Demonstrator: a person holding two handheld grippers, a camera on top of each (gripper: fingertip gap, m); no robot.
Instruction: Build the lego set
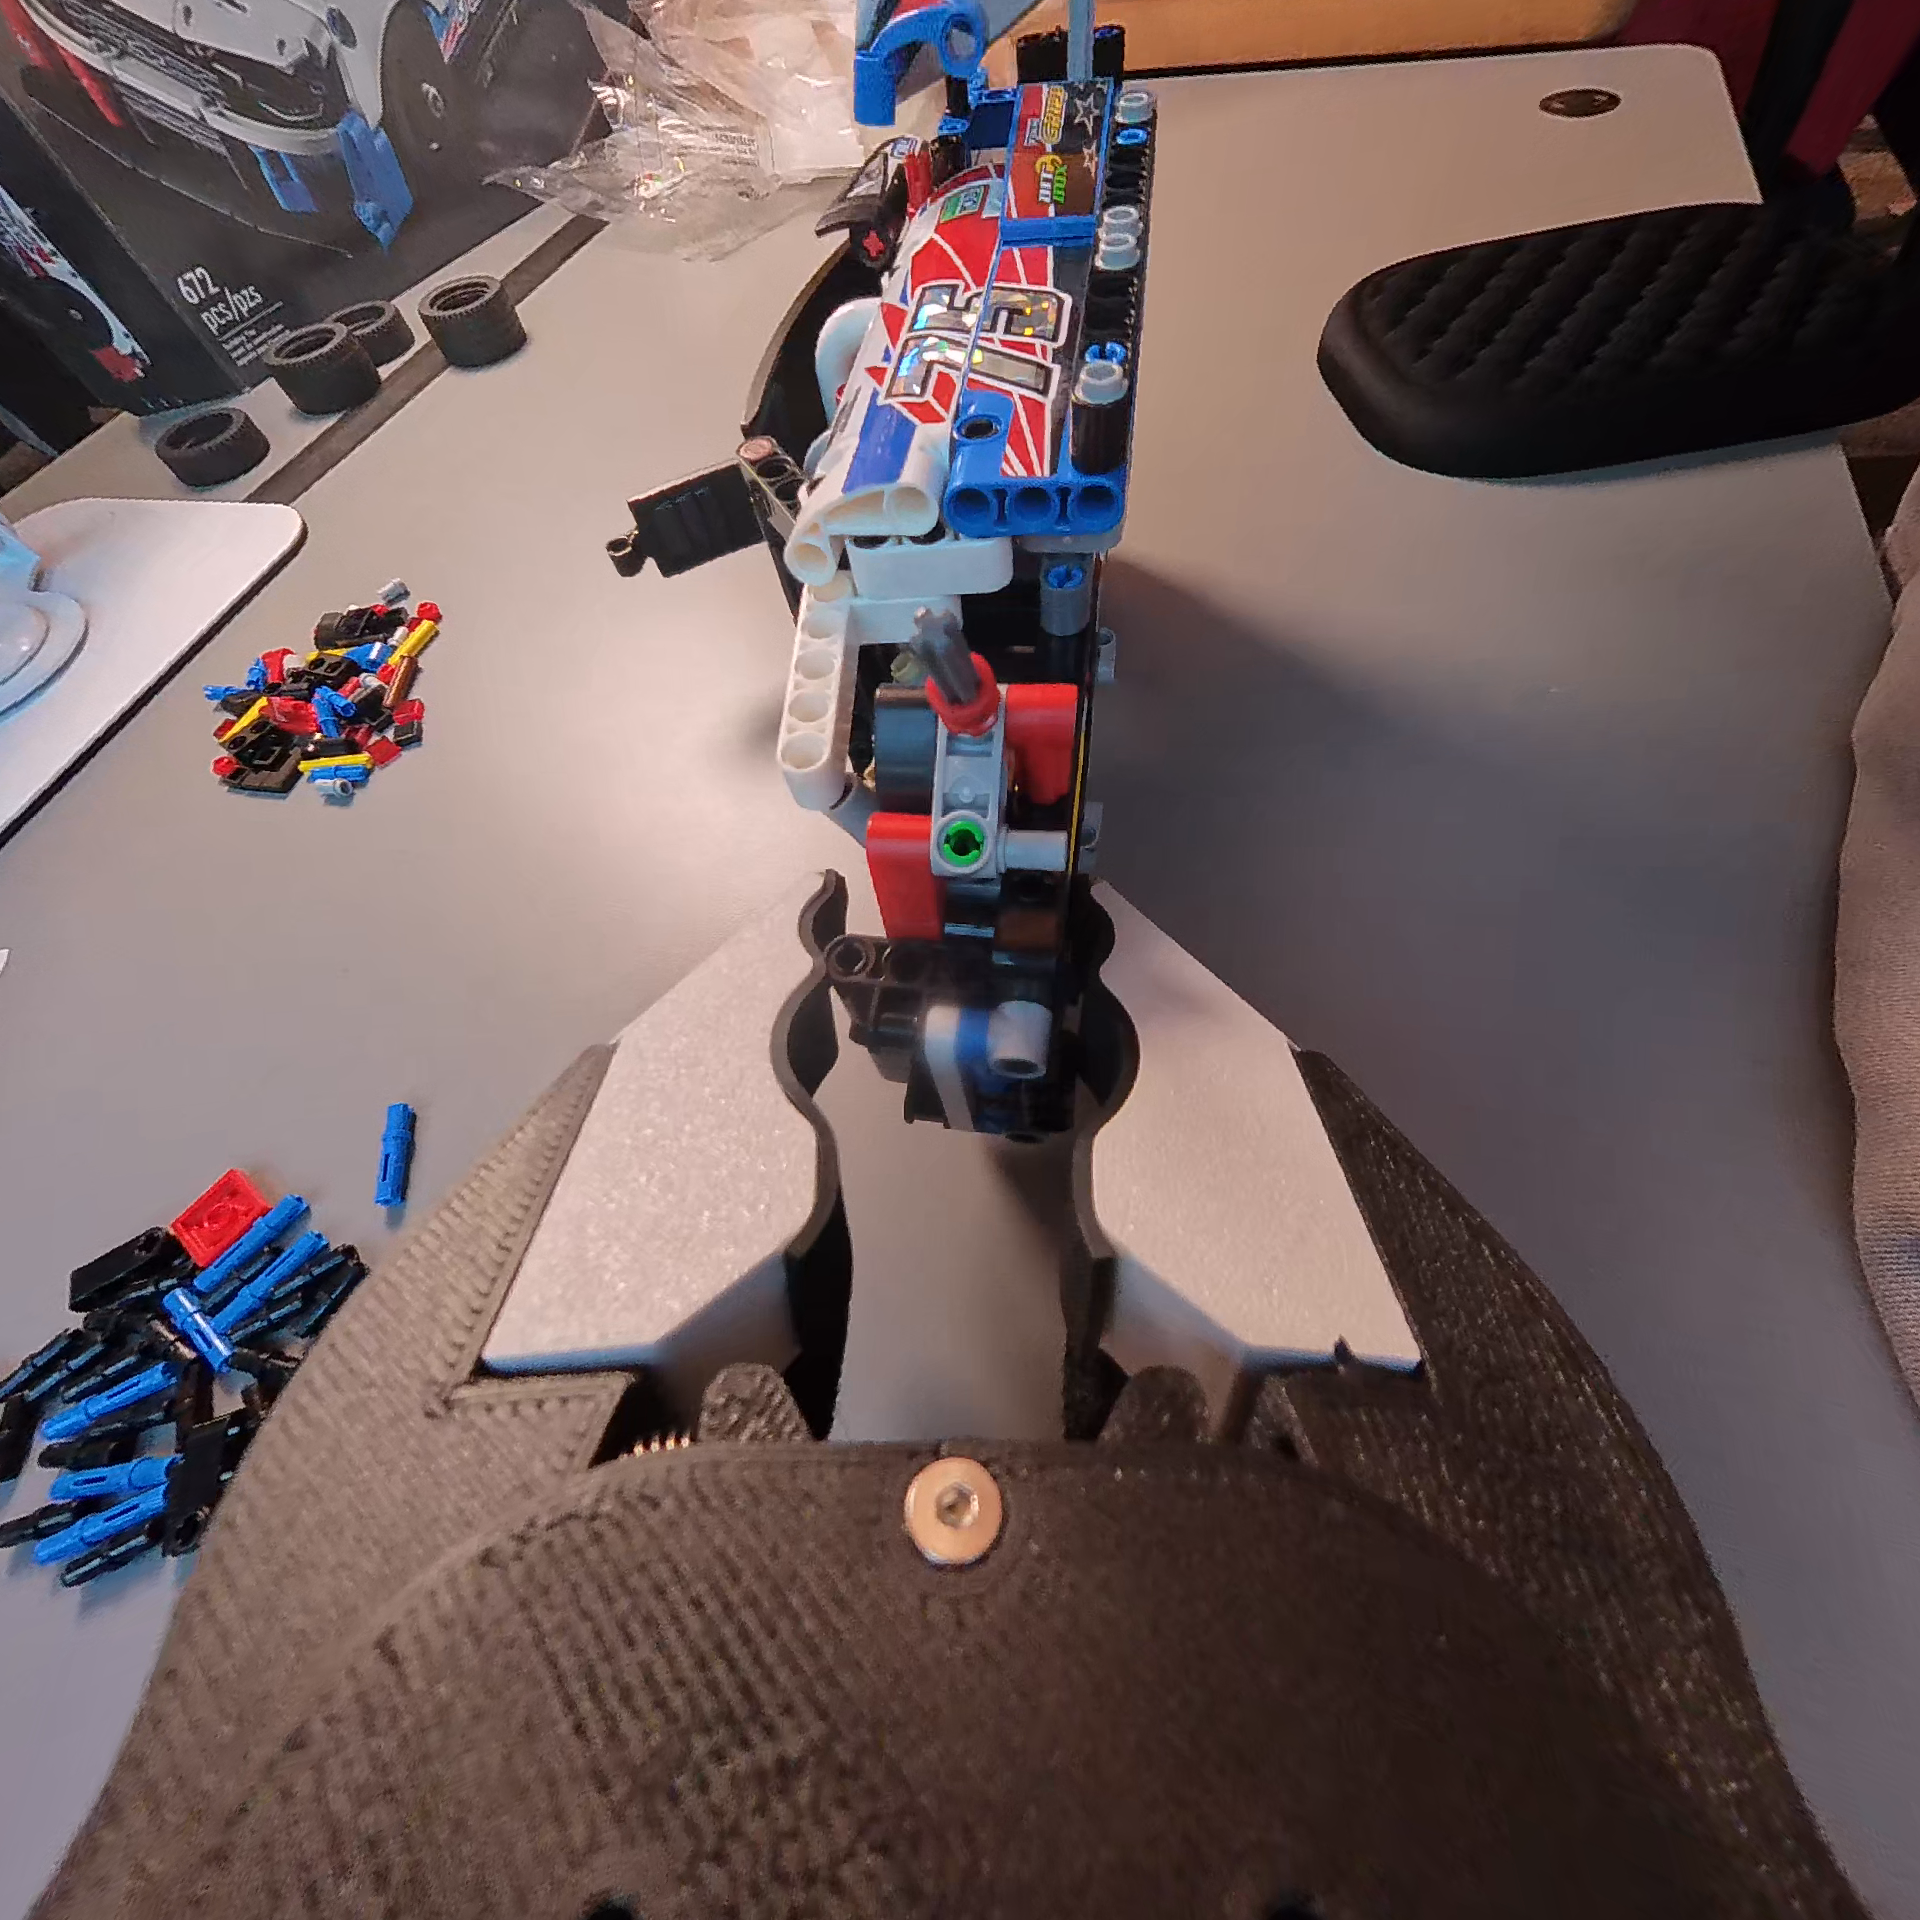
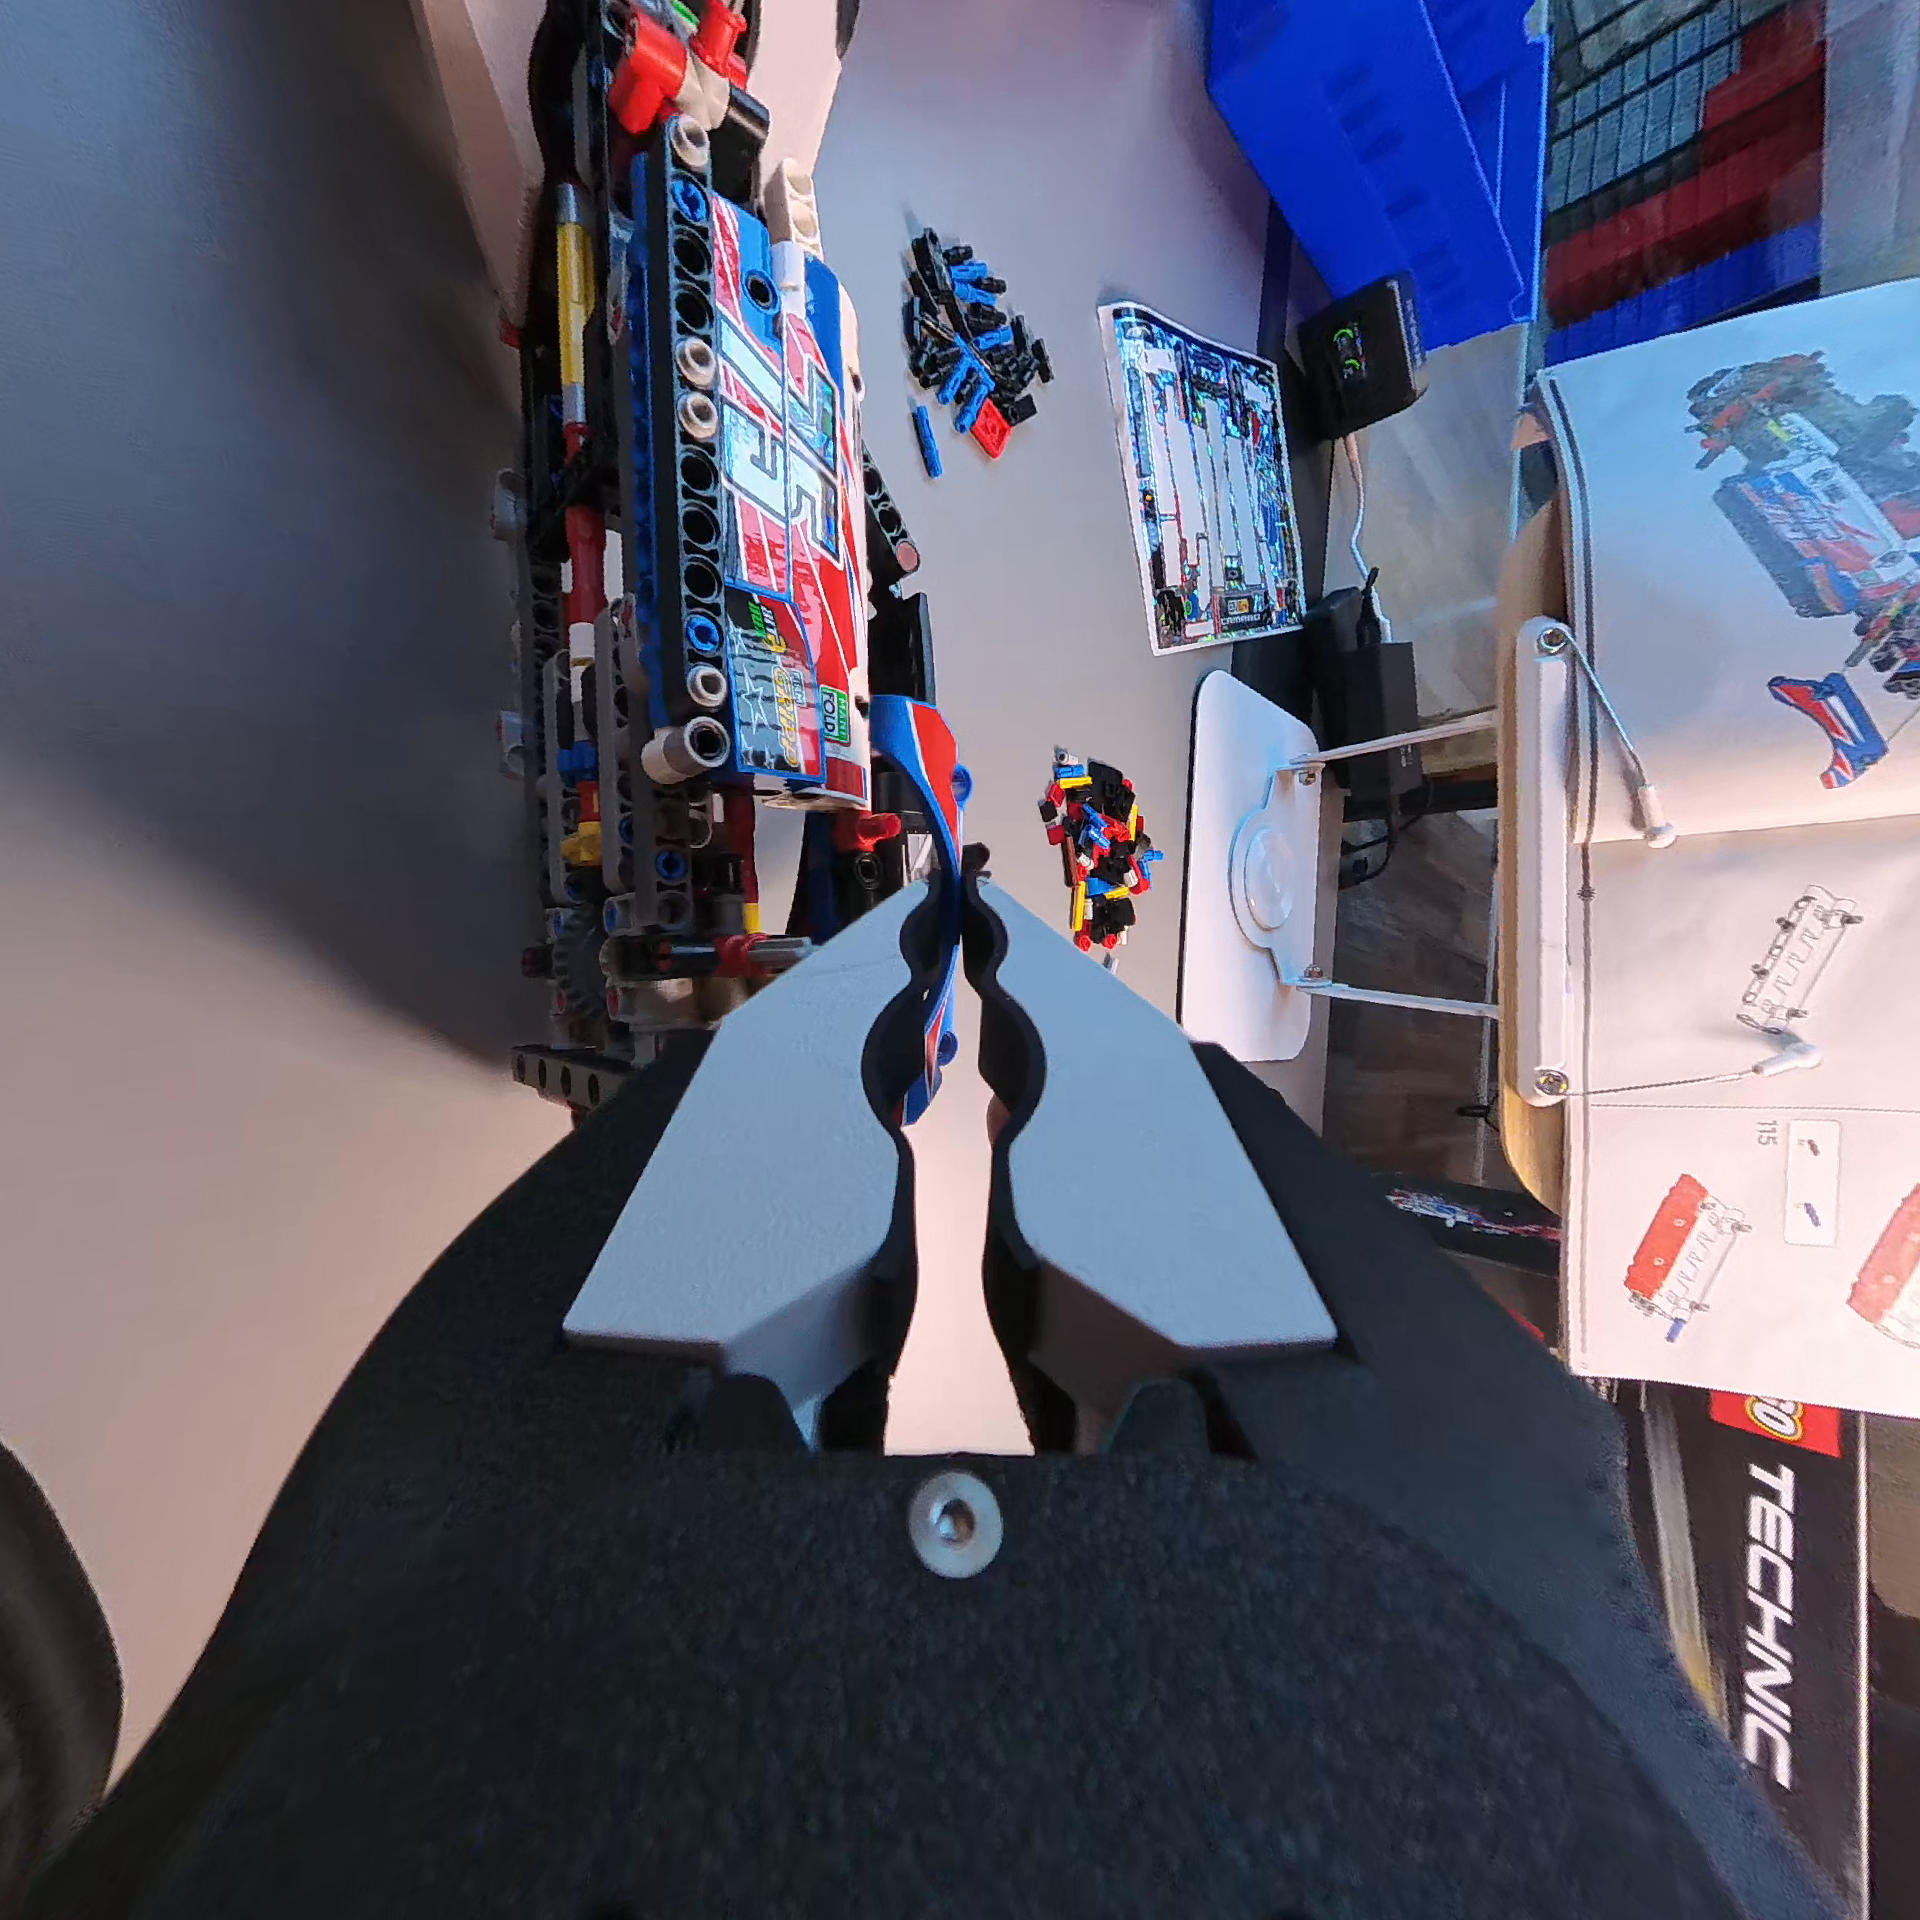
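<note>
Left wrist view: left gripper [image 1: 961,997] clamps the car model [image 1: 997,436], top cropped; right gripper [image 2: 951,935] pinches a blue panel [image 2: 928,831]

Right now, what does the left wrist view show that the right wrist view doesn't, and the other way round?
Only left: four loose tyres, clear bags, and the left tongs around the car's near end. Only right: the open manual, sticker sheet, blue bin, and the right tongs shut on a curved blue panel. Both: the car, the mixed pile and the pin pile.
</note>
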